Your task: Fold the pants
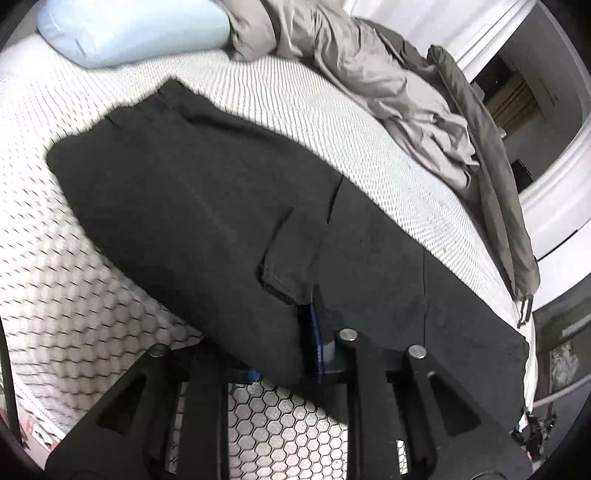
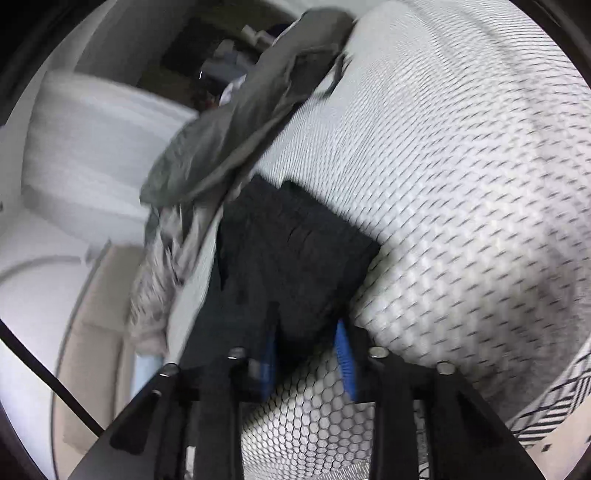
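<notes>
In the left wrist view, the black pants (image 1: 207, 206) lay spread on the bed (image 1: 74, 277); the left gripper (image 1: 284, 354) pinched their near edge, one finger buried under cloth. In the right wrist view, the right gripper (image 2: 308, 354) had its fingers spread astride a fold, which could slip free. A rumpled grey blanket (image 2: 229, 147) crowded the mattress edge.

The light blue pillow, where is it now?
In the left wrist view, the pillow lies at the top left on the mattress, beside the crumpled grey bedding, beyond the black pants.
</notes>
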`<state>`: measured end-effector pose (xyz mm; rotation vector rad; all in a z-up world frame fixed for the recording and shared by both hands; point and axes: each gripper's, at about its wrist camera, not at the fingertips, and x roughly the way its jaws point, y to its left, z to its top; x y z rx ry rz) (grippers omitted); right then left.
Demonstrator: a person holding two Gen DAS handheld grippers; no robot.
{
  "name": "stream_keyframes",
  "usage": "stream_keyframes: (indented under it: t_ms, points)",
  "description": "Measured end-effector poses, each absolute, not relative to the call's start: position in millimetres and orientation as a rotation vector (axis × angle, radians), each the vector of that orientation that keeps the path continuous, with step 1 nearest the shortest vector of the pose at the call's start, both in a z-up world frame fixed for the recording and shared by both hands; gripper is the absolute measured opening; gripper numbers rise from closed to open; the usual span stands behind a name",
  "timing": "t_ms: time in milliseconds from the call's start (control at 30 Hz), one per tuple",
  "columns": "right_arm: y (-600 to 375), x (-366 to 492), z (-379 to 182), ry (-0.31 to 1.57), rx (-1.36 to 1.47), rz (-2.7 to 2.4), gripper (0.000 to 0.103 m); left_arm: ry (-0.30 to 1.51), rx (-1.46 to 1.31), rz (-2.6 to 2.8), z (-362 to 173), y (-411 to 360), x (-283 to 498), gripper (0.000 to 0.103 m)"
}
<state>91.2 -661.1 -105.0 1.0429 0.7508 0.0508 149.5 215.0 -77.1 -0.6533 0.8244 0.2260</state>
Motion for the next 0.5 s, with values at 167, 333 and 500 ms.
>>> stream_keyframes:
  t_ms: [167, 333, 500]
  points:
    - [-674.4, 89.3, -101.0, 0.667, 1.101, 0.036, 0.051, 0.804, -0.583, 0.268, -64.0, 206.0, 143.2, 0.019]
    - [-671.1, 98.8, -94.9, 0.671, 1.025, -0.044, 0.016, 0.842, -0.588, 0.297, -72.0, 208.6, 146.2, 0.019]
    - [-672.2, 105.9, -106.2, 0.801, 0.959, -0.129, 0.023, 0.902, -0.547, 0.321, -80.0, 214.3, 147.8, 0.049]
